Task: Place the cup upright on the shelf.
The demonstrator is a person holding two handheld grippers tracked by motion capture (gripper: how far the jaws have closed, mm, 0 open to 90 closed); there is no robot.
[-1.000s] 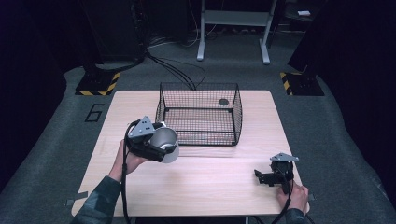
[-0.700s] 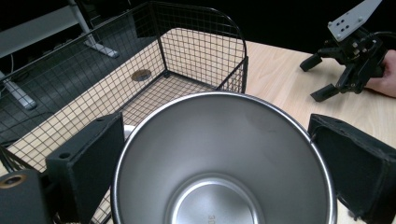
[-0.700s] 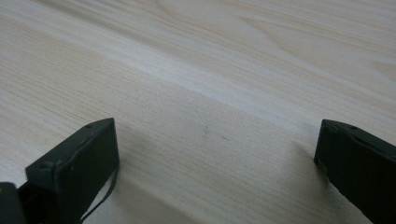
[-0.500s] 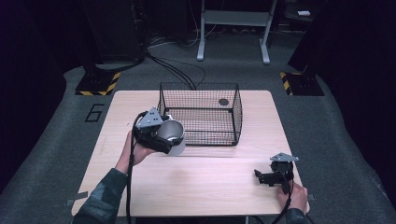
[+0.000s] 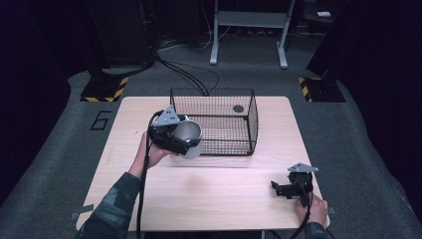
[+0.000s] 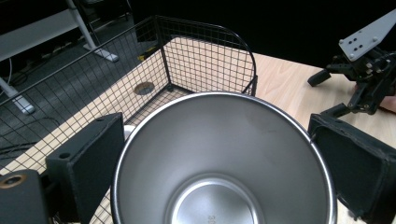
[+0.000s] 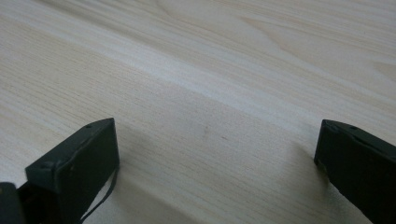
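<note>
Your left tongs (image 5: 180, 142) are clamped on a steel cup (image 5: 189, 137), one black jaw pressed to each side of its rim, and you hold it off the bench (image 5: 219, 184), tilted, just at the near left corner of the basket (image 5: 249, 119). In the left gripper view the cup (image 6: 224, 158) is a smooth round vessel of brushed metal with a thin bright lip and a flat bottom that bears faint stamped marks too small to read. The basket (image 6: 205, 56) is black wire mesh, square-gridded, with rounded top corners; a small dark disc (image 5: 238, 108) lies on its floor near the far right. Your right tongs (image 5: 286, 189) rest low at the near right of the bench, released, their matte black jaws spread wide over bare wood in the right gripper view (image 7: 215, 154). The bench is pale wood with a fine straight grain. Around it lies grey carpet (image 5: 358, 149), with a painted 6 (image 5: 101, 120) to the left, yellow-and-black striped feet (image 5: 104, 88) on the far side, and a white frame (image 5: 249, 30) beyond in a dark room.
</note>
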